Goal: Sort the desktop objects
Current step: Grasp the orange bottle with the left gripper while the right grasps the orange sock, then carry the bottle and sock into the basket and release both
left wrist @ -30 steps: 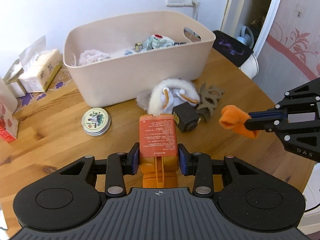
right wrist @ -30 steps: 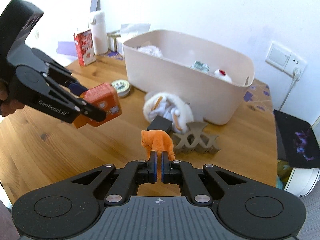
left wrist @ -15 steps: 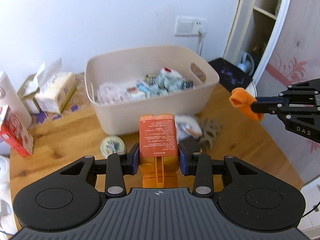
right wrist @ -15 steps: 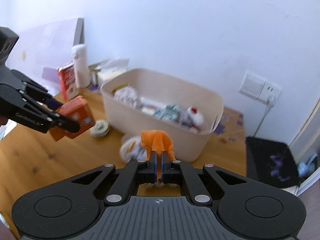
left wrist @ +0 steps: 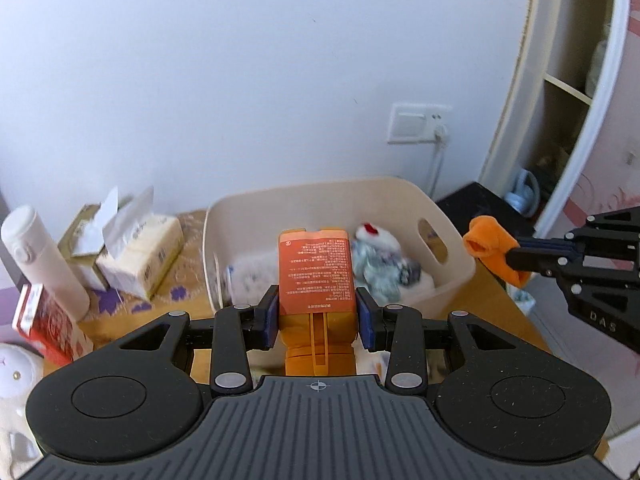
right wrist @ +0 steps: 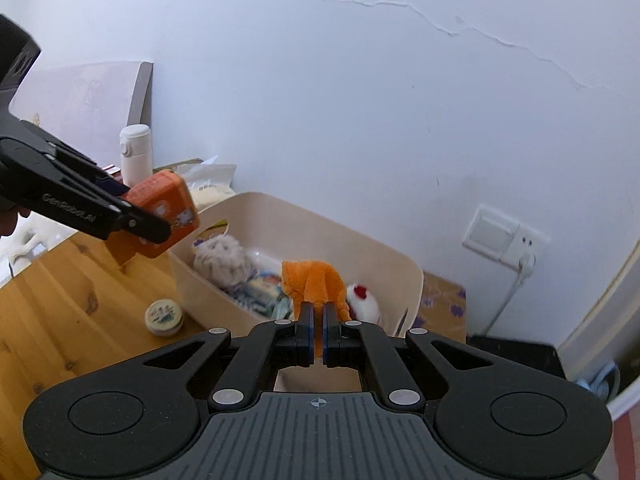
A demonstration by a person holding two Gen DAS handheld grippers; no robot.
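My left gripper (left wrist: 316,316) is shut on an orange carton (left wrist: 315,272), its blue pads pressing both sides. It hangs in the air in front of the beige bin (left wrist: 452,256). Seen from the right wrist, the same carton (right wrist: 162,210) hovers left of the bin (right wrist: 404,276). My right gripper (right wrist: 316,334) is shut on a small orange cloth toy (right wrist: 314,284), held above the bin's near side. In the left wrist view that toy (left wrist: 492,254) floats right of the bin. The bin holds several soft toys and packets.
A round tin (right wrist: 164,314) lies on the wooden table (right wrist: 60,320) beside the bin. Tissue packs (left wrist: 136,248), a white bottle (left wrist: 44,260) and a red carton (left wrist: 44,324) stand at the left. A wall socket (left wrist: 420,124) with a cable and a shelf unit (left wrist: 580,100) are on the right.
Both grippers have risen from just above the table, each still holding its object. The plush toy, dark cube and brown piece on the table have dropped out of sight.
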